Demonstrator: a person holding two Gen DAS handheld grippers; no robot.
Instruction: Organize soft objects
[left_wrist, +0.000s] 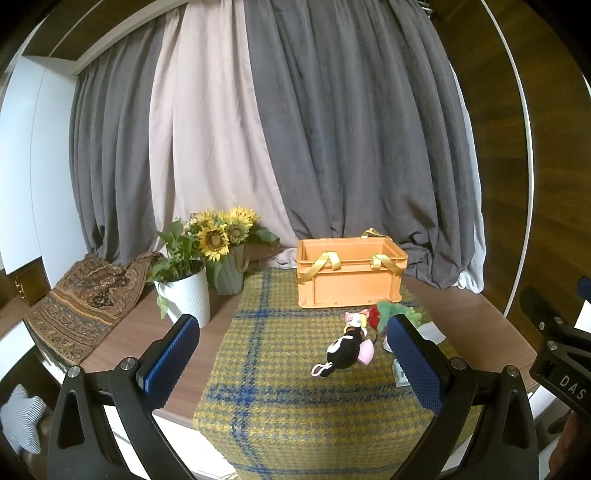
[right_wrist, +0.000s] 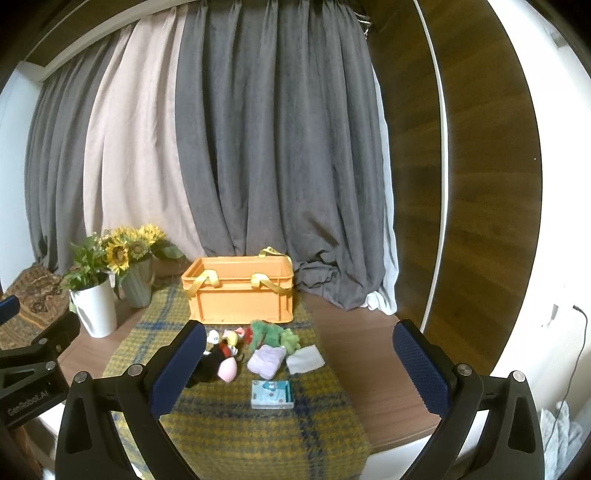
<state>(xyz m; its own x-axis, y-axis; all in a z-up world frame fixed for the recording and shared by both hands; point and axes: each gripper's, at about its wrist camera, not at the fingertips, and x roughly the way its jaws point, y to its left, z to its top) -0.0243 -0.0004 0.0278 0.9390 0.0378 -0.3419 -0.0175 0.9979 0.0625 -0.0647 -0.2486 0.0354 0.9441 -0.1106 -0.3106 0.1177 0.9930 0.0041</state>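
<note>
Both the left gripper (left_wrist: 291, 354) and the right gripper (right_wrist: 299, 358) are hovering spread and empty, with the black-and-white plush toy (left_wrist: 342, 350) lying ahead on the yellow plaid cloth (left_wrist: 280, 369), its length slanting toward the open orange plastic crate (left_wrist: 347, 273) behind, seemingly nearer the left.

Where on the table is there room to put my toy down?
The plaid cloth is bare near the front edge, below the blue packet. There is bare wood to the right of the cloth, and more between the cloth and the white pot. It is crowded just in front of the orange crate, where the soft toys sit bunched together.
</note>
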